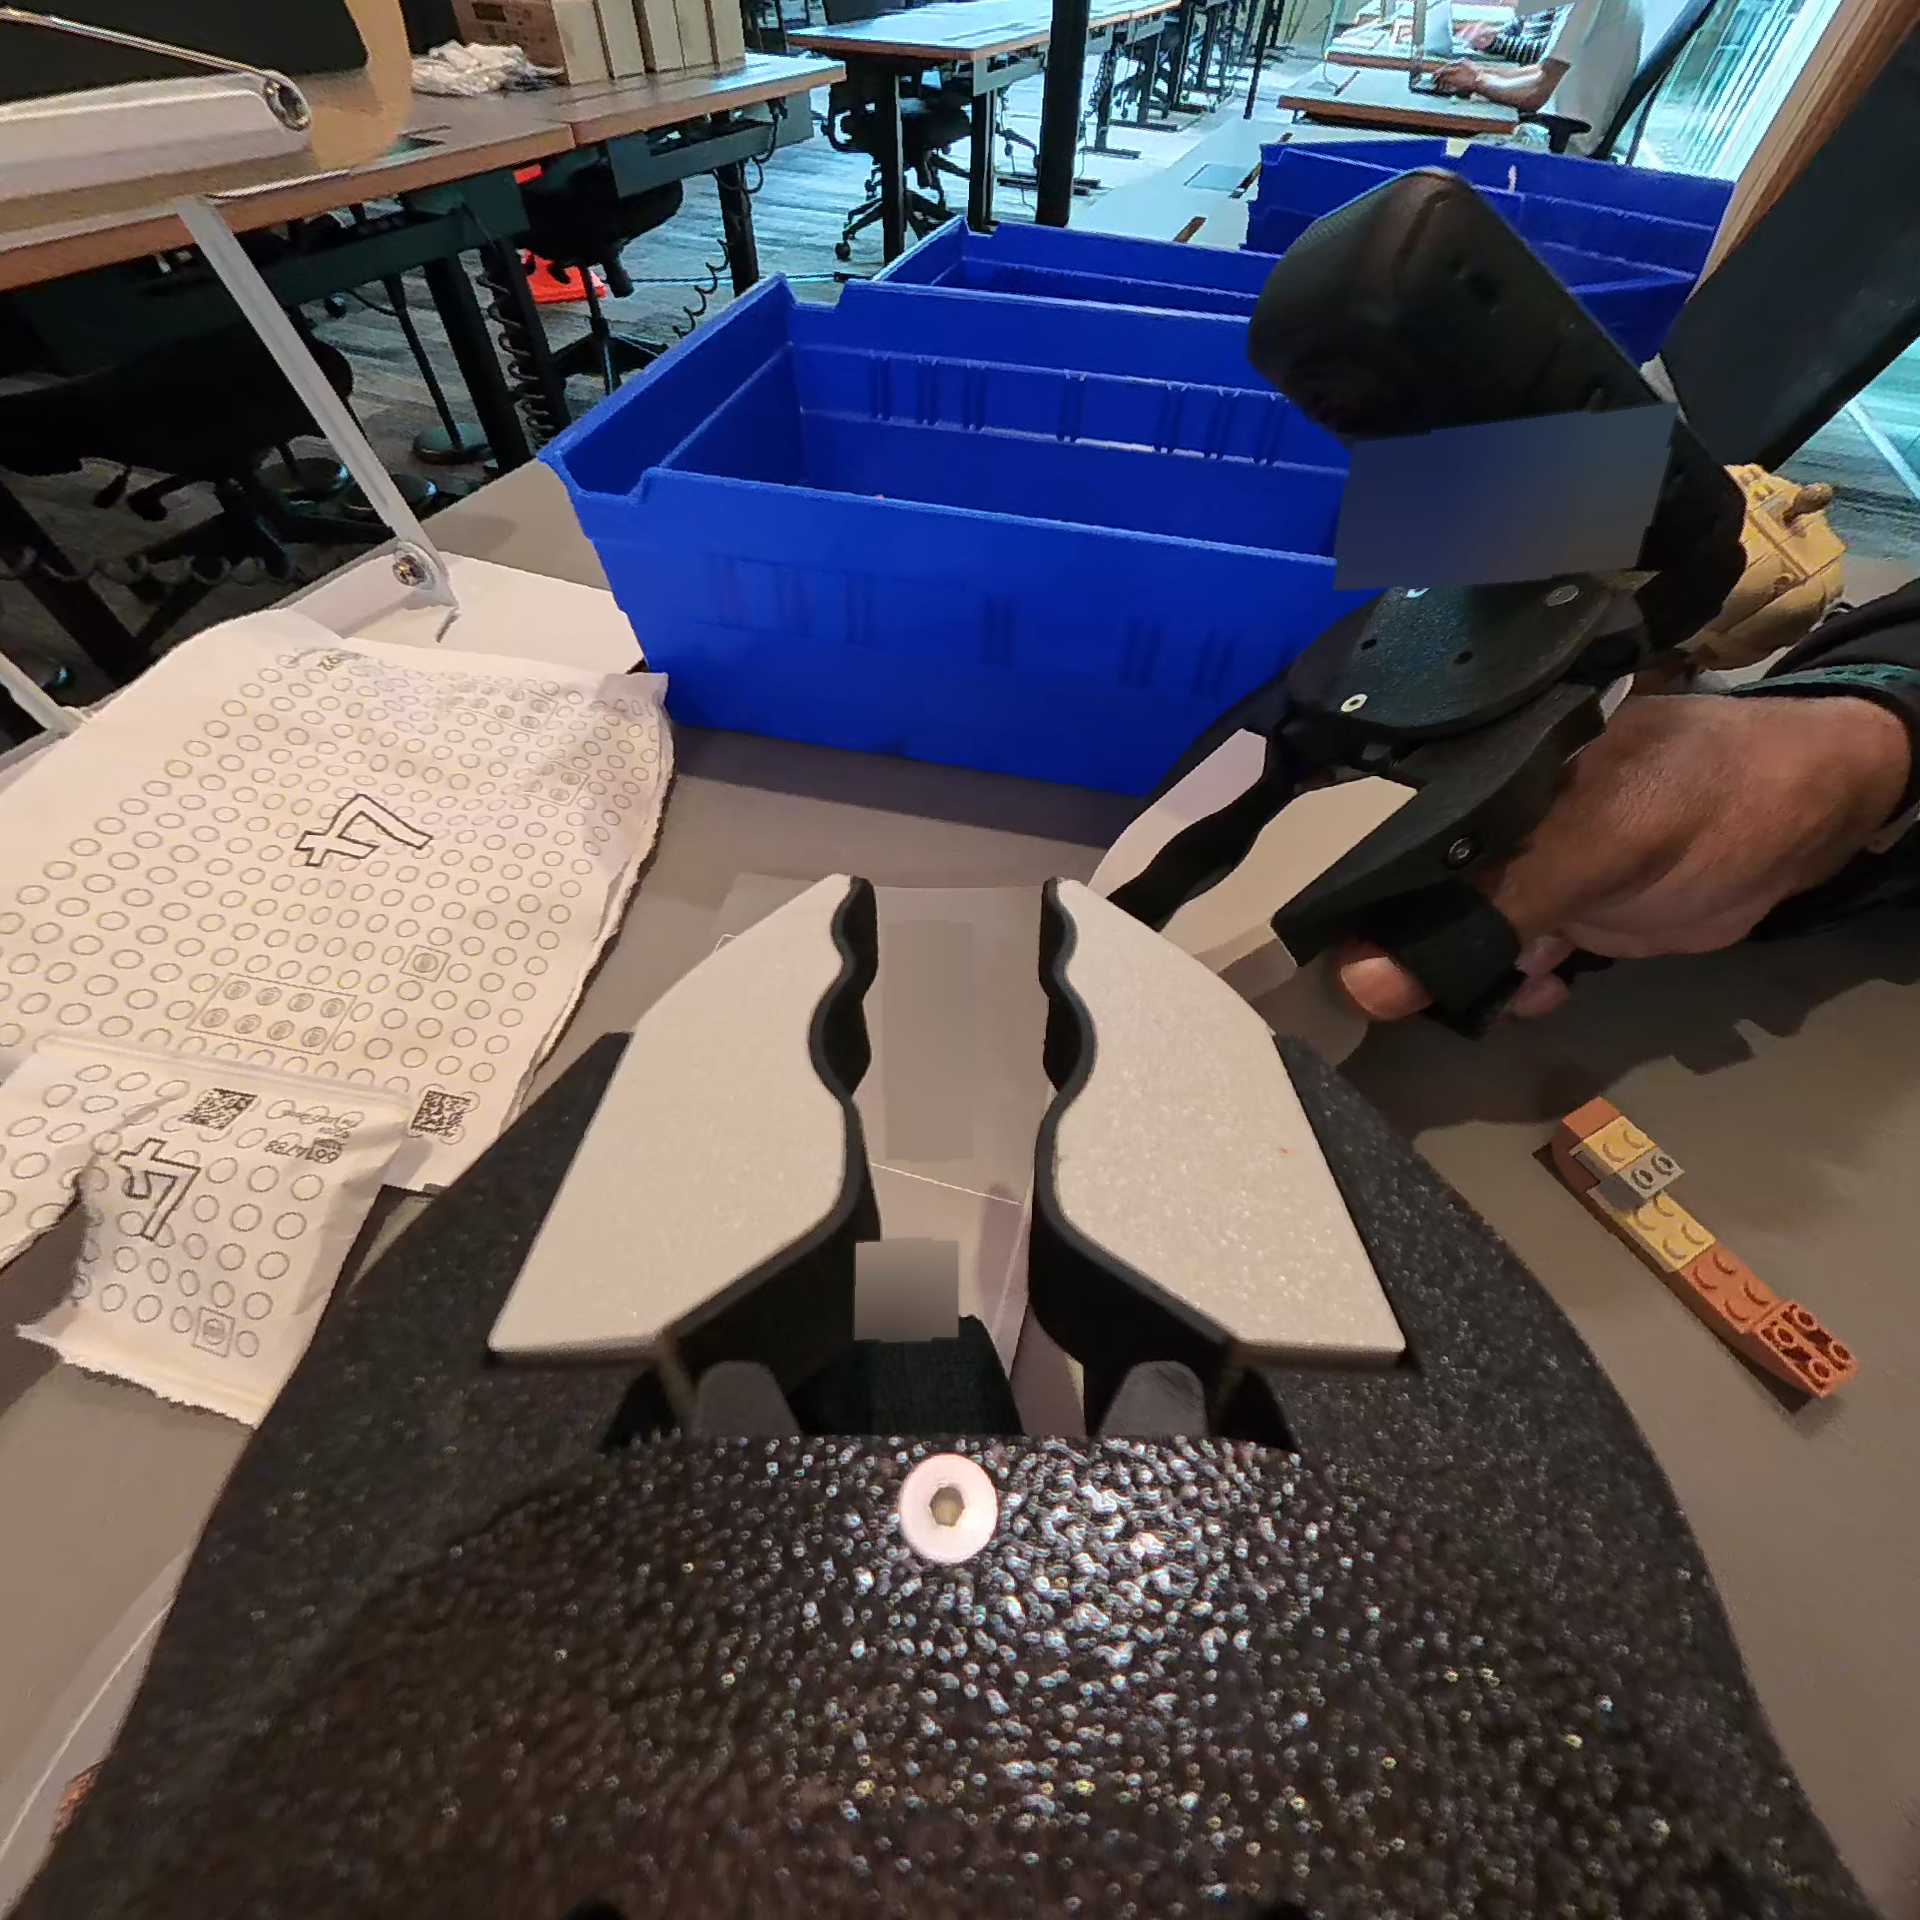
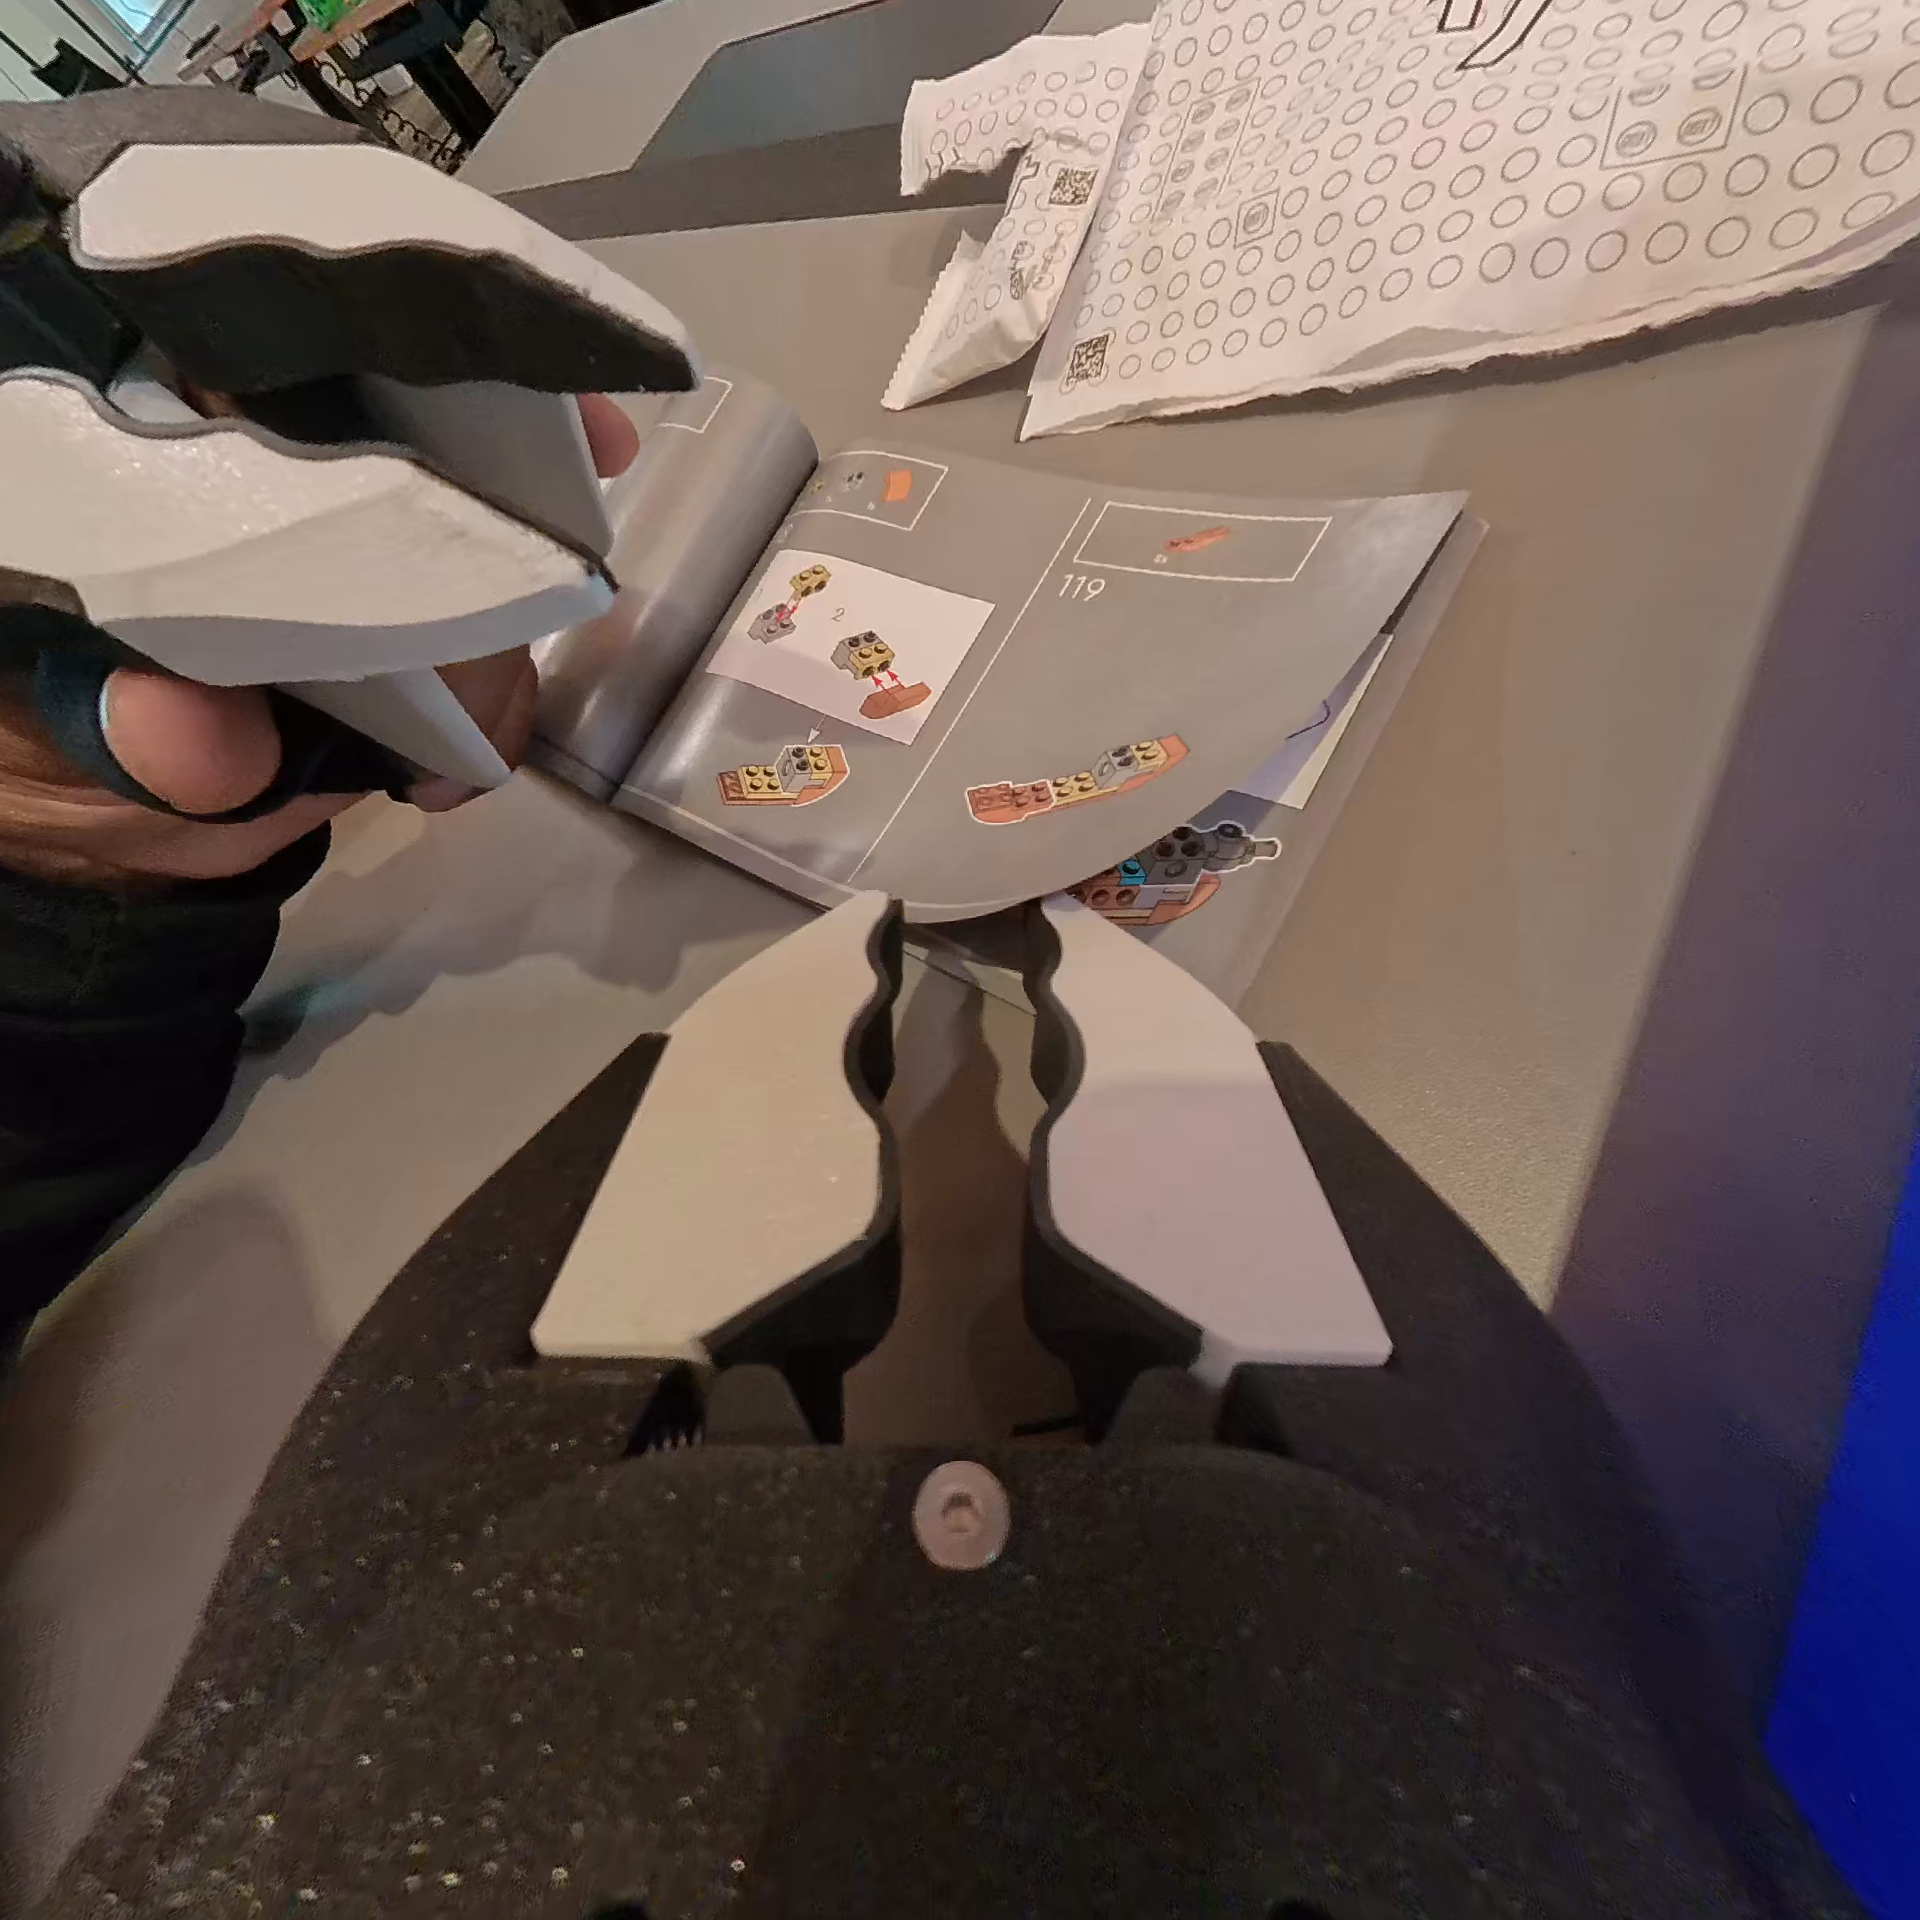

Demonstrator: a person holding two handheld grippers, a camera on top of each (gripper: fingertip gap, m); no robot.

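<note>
Well, from where I stand, left to right across the table [image 1: 1714,1403]:

Paper bags: two torn white bags [image 1: 312,883] printed with rings lie flat at about nine o'clock of the left gripper, the small one overlapping the big one's near edge.

Left gripper: the left gripper [image 1: 958,904] hangs over the open booklet [image 2: 1039,675], its fingers [image 1: 727,1091] spread with a plain gap; nothing is pinched, only the page shows between them. The right wrist view shows it at ten o'clock, over the booklet's left page, a hand [image 2: 208,748] wrapped round its handle.

Booklet: it lies open on the table between the two grippers, its right-hand page bowed upward, drawings of brick builds on it.

Blue bins: a deep blue bin [image 1: 935,582] stands at twelve o'clock just beyond the booklet, more blue bins [image 1: 1091,265] behind it.

Right gripper: the right gripper [image 2: 961,914] sits at the near edge of the bowed page, its fingers [image 2: 769,1143] partly parted. The page edge lies right at the tips; I cannot tell whether they touch it. A hand [image 1: 1662,831] holds it at two o'clock in the left view.

Brick strip: a small brown and tan brick build [image 1: 1704,1247] lies on the table at four o'clock, well apart from both grippers.
</note>
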